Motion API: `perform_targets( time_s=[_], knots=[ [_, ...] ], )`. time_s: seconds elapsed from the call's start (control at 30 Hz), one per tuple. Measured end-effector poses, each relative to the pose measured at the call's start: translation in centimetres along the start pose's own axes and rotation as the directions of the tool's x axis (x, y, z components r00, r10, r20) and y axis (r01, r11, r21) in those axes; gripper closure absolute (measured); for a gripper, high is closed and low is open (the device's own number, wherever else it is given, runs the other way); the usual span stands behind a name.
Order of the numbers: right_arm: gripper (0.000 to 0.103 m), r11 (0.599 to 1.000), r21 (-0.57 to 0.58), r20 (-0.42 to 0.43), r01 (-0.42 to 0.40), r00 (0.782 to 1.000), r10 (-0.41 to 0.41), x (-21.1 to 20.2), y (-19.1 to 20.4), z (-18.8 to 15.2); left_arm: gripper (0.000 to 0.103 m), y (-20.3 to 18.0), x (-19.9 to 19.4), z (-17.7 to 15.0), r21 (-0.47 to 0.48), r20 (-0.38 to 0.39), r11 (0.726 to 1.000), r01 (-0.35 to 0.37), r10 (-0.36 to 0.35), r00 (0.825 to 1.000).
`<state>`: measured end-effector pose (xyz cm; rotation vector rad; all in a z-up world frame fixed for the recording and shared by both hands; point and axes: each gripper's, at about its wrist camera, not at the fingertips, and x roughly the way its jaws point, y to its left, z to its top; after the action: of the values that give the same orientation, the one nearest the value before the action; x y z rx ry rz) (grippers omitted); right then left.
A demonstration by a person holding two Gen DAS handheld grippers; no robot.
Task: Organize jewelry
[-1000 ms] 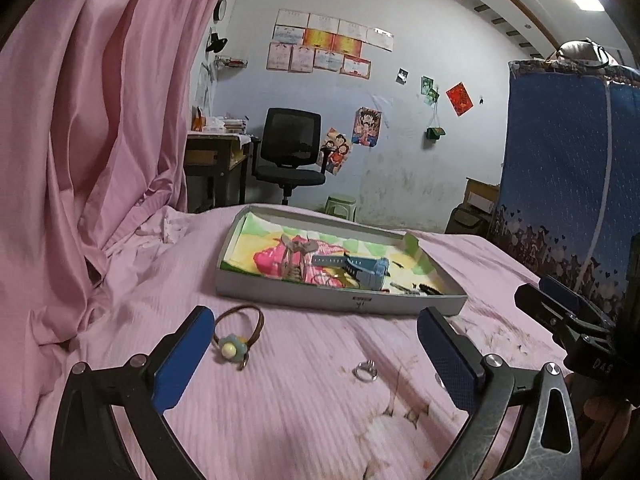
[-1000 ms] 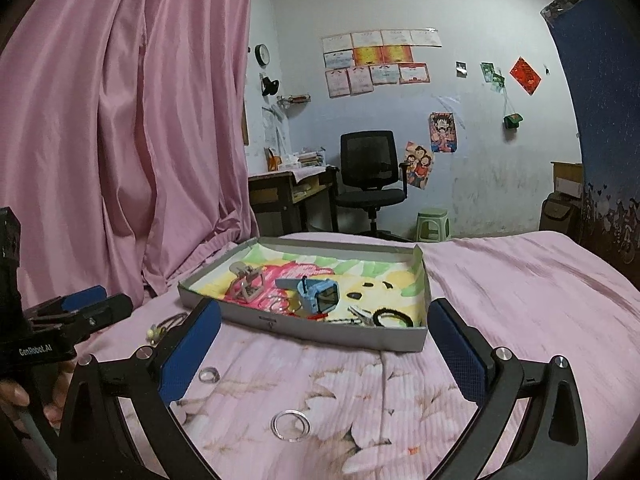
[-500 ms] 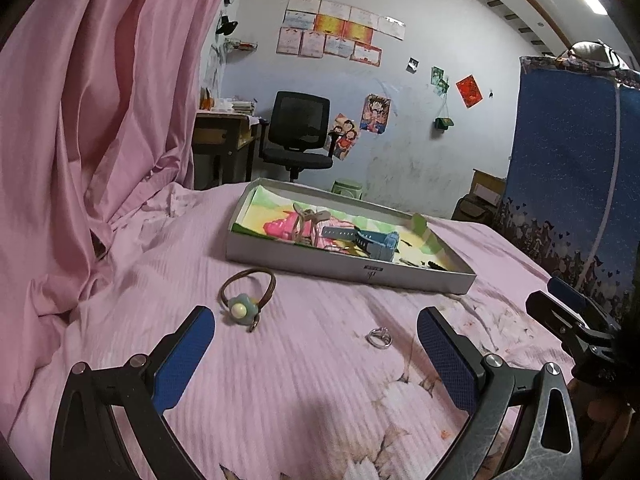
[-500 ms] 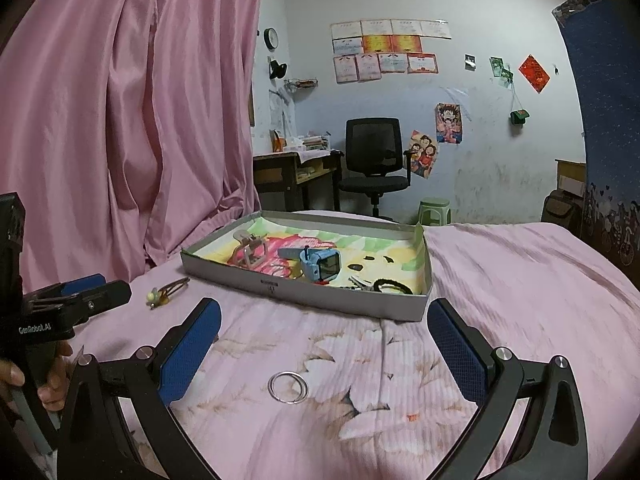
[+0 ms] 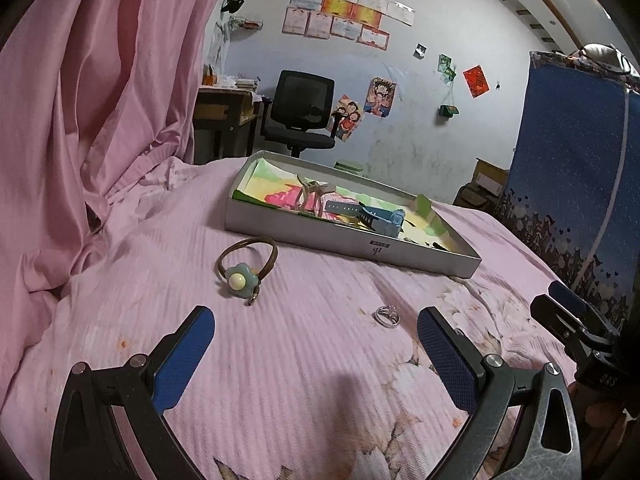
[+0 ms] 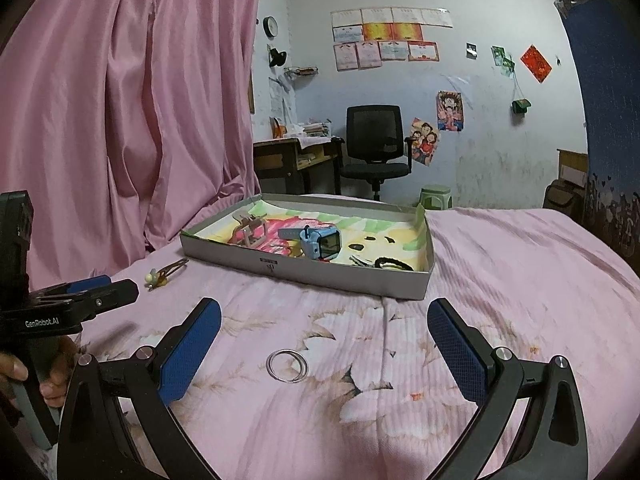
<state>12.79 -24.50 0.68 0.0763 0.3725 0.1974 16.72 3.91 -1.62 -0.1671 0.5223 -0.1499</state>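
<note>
Left gripper jaws spread wide, empty; right gripper same. Both hovered over pink bedsheet.

Small silver ring lay just ahead of left's right pad. Double hoop lay between right's pads. Flower hair tie near tray.

Judged: rings light, stiff, slippery, sunk in soft fabric; pinch across band edge. Hair tie soft; grab flower.

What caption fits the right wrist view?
Open right gripper above a ring on the bed, tray behind.
</note>
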Motion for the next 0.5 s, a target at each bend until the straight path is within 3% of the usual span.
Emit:
perform_targets(
  time_s=[0.27,0.5],
  knots=[
    [0.001,1.000,-0.018,-0.037,-0.007,0.999,0.006,0.8,0.4,-0.3,0.001,0.2,0.7,0.1,-0.015,-0.034,1.000,-0.023,0.023,0.999],
    [0.001,0.998,-0.044,-0.140,-0.042,0.989,0.035,3.2,1.2,-0.7,0.001,0.6,1.6,0.2,-0.028,-0.071,0.999,-0.042,0.040,0.997]
  ],
)
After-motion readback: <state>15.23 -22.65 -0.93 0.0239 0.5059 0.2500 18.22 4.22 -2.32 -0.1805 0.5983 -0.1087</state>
